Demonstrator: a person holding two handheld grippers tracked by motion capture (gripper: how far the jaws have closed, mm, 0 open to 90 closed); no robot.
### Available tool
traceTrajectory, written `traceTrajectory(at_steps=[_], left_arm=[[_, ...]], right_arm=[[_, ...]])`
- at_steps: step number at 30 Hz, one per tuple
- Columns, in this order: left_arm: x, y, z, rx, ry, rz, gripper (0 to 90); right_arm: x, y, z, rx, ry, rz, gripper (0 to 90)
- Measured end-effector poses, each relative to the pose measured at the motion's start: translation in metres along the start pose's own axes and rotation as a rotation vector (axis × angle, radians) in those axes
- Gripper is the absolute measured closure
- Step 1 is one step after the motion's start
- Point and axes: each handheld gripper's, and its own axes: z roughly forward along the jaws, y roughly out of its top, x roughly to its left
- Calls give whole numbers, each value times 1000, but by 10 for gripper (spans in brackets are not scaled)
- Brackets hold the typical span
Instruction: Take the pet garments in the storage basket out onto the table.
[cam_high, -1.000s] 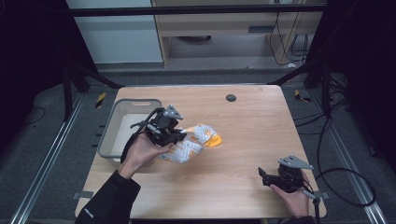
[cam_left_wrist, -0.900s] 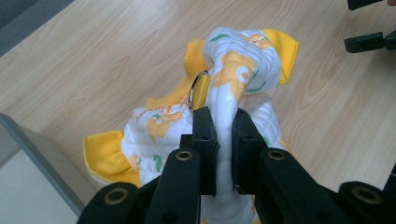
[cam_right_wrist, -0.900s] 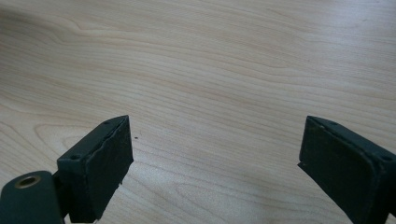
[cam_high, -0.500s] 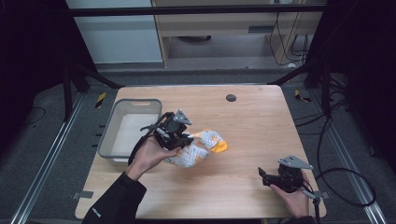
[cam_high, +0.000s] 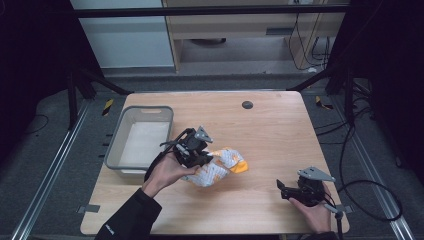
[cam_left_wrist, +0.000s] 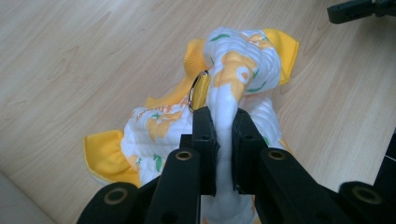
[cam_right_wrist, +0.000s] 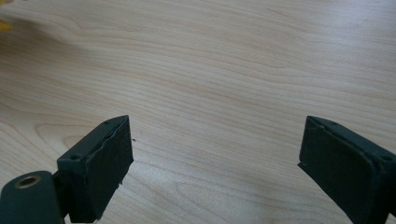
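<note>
I found the left gripper clamped on a raised fold of the white-and-yellow quilted cloth, which lay bunched on the wooden table at the grey bin's four o'clock, while the right gripper rested wide apart and empty at the cloth's four o'clock.

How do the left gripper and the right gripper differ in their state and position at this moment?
The left gripper is shut on the white and yellow cloth; the right gripper is open and holds nothing. The left gripper is near the table's middle, beside the grey bin; the right gripper is near the front right edge. Both have black fingers.
</note>
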Motion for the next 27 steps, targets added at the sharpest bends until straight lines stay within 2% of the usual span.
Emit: traceTrajectory(at_steps=[7, 16, 24, 27], left_arm=[[-5, -5, 15, 23, -28, 13, 821], [-10, -10, 33, 54, -40, 23, 799], [-14, -13, 42, 75, -50, 36, 747], [-14, -14, 44, 82, -51, 39, 703]], right_arm=[[0, 0, 0, 1, 0, -1, 96], [1, 0, 0, 4, 2, -6, 96], [1, 0, 0, 3, 2, -8, 96], [1, 0, 0, 4, 2, -8, 96]])
